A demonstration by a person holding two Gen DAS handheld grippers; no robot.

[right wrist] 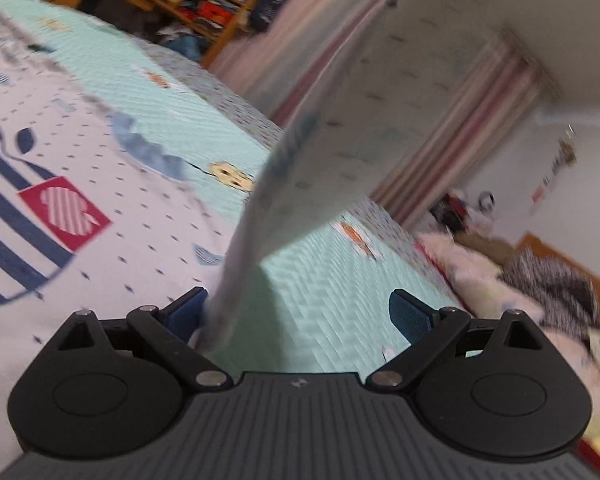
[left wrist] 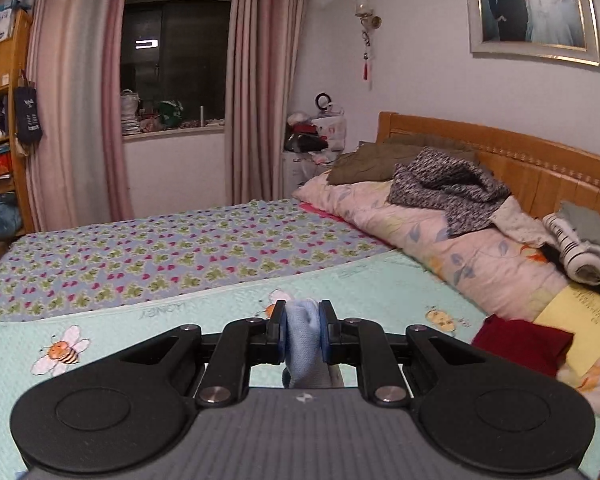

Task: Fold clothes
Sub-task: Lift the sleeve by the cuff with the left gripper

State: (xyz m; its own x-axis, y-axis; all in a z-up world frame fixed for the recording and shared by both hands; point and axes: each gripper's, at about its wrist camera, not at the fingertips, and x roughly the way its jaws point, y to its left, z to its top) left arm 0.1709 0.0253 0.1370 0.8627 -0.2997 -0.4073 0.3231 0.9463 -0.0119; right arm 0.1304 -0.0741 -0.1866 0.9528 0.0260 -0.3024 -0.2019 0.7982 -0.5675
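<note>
Left tongs [left wrist: 303, 330] clench a bunched pale-blue cloth fold [left wrist: 302, 344]; right tongs [right wrist: 296, 312] are released, the dotted white garment [right wrist: 340, 120] stretching diagonally up-right over the bed [right wrist: 300, 280].

Upside-down "HONEY" in faint grey capitals on the mint-green quilted bee-print bedspread [left wrist: 204, 312], near its far edge. White lettering on the dark navy fabric bag [left wrist: 28, 118] hanging from the wooden shelf, too small to read. Faint handwritten lines on the pale yellow paper sheet [left wrist: 576, 320] by the pillows, illegible. Nothing legible in the right wrist view.
</note>
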